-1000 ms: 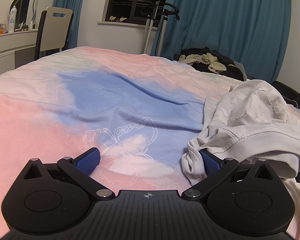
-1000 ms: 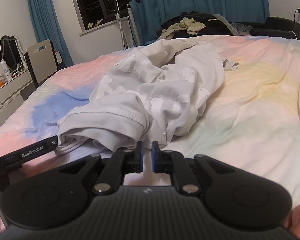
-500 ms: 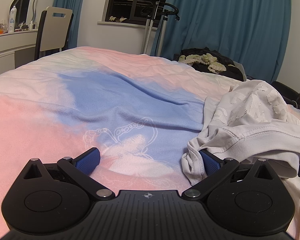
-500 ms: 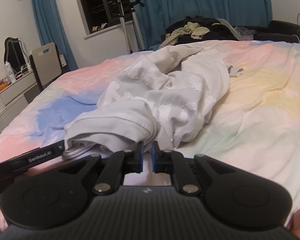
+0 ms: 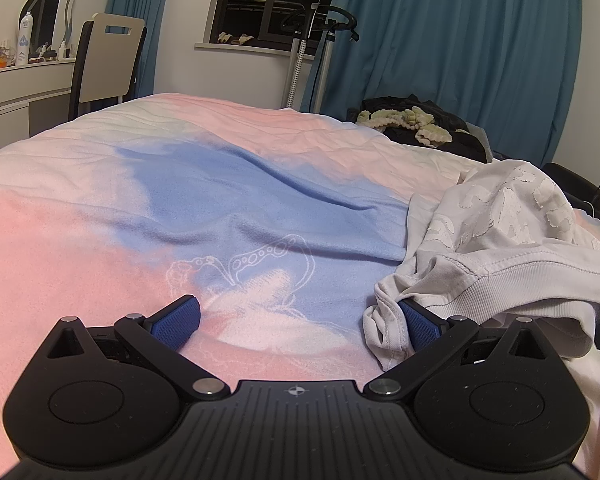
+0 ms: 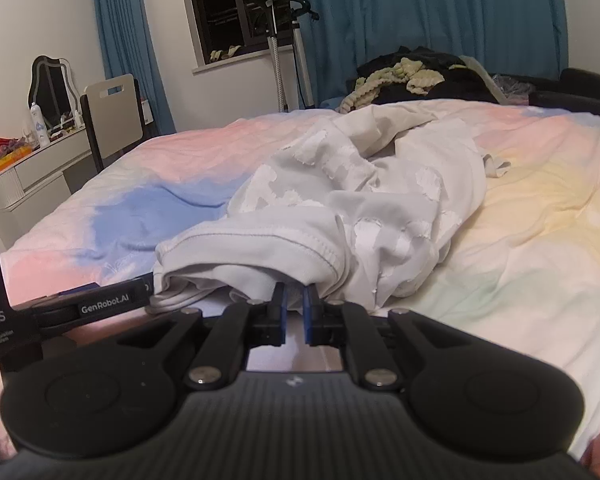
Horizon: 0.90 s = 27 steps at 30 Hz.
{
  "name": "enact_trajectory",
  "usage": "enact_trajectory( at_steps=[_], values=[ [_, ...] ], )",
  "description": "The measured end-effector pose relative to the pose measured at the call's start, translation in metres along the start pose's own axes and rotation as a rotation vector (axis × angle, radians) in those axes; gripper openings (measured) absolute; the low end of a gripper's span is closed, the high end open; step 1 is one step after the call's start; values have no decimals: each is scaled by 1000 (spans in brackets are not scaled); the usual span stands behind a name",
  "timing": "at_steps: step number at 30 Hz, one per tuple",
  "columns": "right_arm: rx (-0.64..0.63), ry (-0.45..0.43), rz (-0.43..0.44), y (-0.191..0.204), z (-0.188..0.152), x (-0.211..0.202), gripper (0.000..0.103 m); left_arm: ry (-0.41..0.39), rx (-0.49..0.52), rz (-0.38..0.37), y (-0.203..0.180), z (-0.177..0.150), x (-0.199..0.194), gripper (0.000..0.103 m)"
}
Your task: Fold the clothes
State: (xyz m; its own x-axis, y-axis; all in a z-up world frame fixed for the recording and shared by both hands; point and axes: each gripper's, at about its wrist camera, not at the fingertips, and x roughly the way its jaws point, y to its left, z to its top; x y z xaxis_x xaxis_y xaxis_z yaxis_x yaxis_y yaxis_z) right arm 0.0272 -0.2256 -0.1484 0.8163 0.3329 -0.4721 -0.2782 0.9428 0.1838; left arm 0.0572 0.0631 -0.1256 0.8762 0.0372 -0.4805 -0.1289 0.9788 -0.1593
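A crumpled white garment (image 6: 364, 208) stretches away across the bed (image 6: 540, 216), hem nearest. The right gripper (image 6: 294, 300) pinches its hem; the left gripper (image 5: 300, 320) gapes wide, one finger touching cloth.

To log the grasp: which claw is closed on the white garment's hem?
The right claw, its blue pads nearly together under the white garment; the left claw is spread wide.

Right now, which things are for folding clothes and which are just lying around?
For the job:
white garment
left hand-held gripper
right hand-held gripper
bed

Just lying about:
dark clothes pile
chair
spray bottle
mirror
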Motion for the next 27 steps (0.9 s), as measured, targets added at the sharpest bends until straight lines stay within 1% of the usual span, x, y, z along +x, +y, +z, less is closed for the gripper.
enact_trajectory(
  at_steps=[7, 15, 27],
  values=[
    [5, -27, 22, 0, 1, -6, 10, 1, 0, 0, 1, 1, 1, 103],
    [18, -23, 49, 2, 3, 2, 10, 1, 0, 0, 1, 1, 1, 103],
    [85, -48, 43, -7, 6, -5, 10, -1, -6, -6, 2, 1, 1, 103]
  ],
)
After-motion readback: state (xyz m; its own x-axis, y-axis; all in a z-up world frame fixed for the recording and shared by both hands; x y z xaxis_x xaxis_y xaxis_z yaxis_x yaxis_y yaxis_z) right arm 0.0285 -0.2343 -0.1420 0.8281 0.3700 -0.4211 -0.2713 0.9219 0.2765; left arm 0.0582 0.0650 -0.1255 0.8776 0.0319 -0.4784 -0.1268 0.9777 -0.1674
